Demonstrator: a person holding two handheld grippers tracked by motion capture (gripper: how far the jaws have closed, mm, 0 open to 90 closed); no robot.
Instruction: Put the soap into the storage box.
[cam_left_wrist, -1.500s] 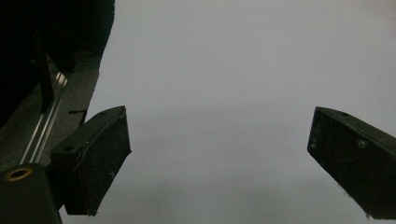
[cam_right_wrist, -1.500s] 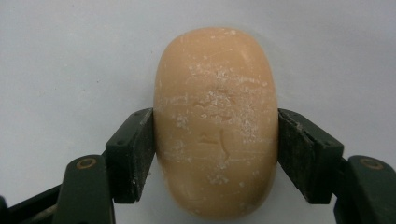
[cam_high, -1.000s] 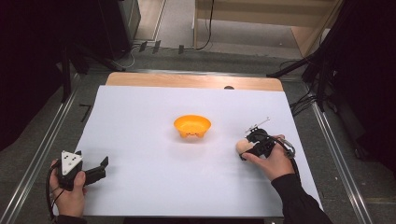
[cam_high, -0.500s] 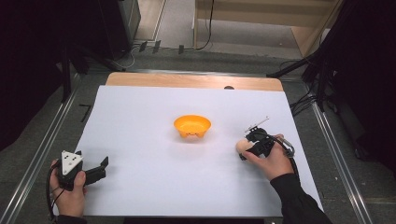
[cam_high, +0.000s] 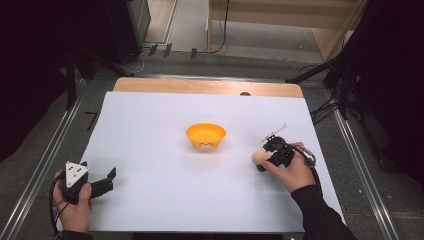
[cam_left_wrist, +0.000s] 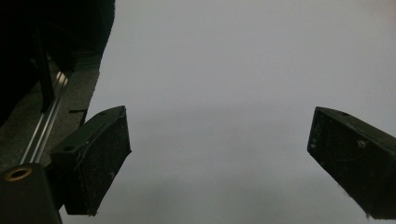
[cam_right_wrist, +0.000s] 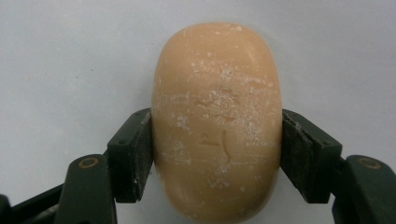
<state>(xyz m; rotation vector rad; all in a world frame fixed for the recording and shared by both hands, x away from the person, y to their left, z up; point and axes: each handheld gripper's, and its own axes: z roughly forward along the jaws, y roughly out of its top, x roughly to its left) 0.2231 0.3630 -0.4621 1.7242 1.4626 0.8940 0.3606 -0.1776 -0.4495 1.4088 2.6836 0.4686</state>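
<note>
In the right gripper view the bottom edge cuts off the near end of the tan oval bar (cam_right_wrist: 217, 123), and the black pads (cam_right_wrist: 133, 156) pressed to its sides hide those flanks. In the high view the right tongs (cam_high: 263, 161) and the hand cover most of that bar, too small there to name. The left tongs (cam_left_wrist: 219, 158) run off the bottom edge of their own view.

I see a wooden table (cam_high: 150, 85) almost wholly covered by a white sheet (cam_high: 150, 130), wood showing along the far edge. On the sheet: an orange bowl (cam_high: 205, 135) near the centre and, well apart to its right, a tan oval soap bar (cam_high: 259, 156).
</note>
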